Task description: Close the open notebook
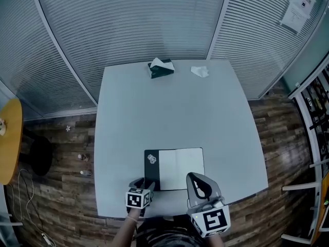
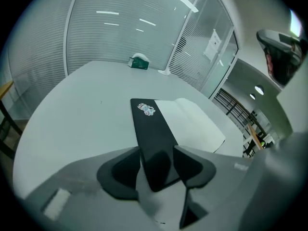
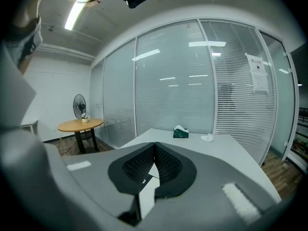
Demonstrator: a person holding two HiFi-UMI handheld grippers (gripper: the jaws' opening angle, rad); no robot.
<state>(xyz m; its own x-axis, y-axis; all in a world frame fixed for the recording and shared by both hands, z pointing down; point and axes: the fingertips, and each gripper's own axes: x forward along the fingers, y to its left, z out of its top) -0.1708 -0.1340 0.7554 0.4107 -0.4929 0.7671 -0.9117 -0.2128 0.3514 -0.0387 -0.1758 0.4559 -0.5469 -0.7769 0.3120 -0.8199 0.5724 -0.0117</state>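
Closure looks best begun at the cover's free edge. In the head view the open notebook with a black cover and white pages (image 1: 175, 168) lies flat near the front edge of the pale grey table (image 1: 169, 107), black flap on the left. The left gripper (image 1: 145, 185) sits at that flap's near corner. The right gripper (image 1: 199, 183) is just beside the white pages' near right corner. A dark green tissue box (image 1: 161, 68) and a crumpled white tissue (image 1: 199, 71) lie well apart at the far edge.

In the left gripper view the left gripper's (image 2: 156, 166) jaws are spread wide, with the black cover's (image 2: 153, 129) near end framed between them and neither pad pressing it. I would slip one jaw under the corner, pinch lightly, then swing the flap over the spine onto the white pages (image 2: 190, 121). The gripper tilts steeply down at the table.

In the right gripper view the right gripper's (image 3: 155, 150) jaws are pressed together on nothing. It is held nearer level, looking across the table toward the blinds.
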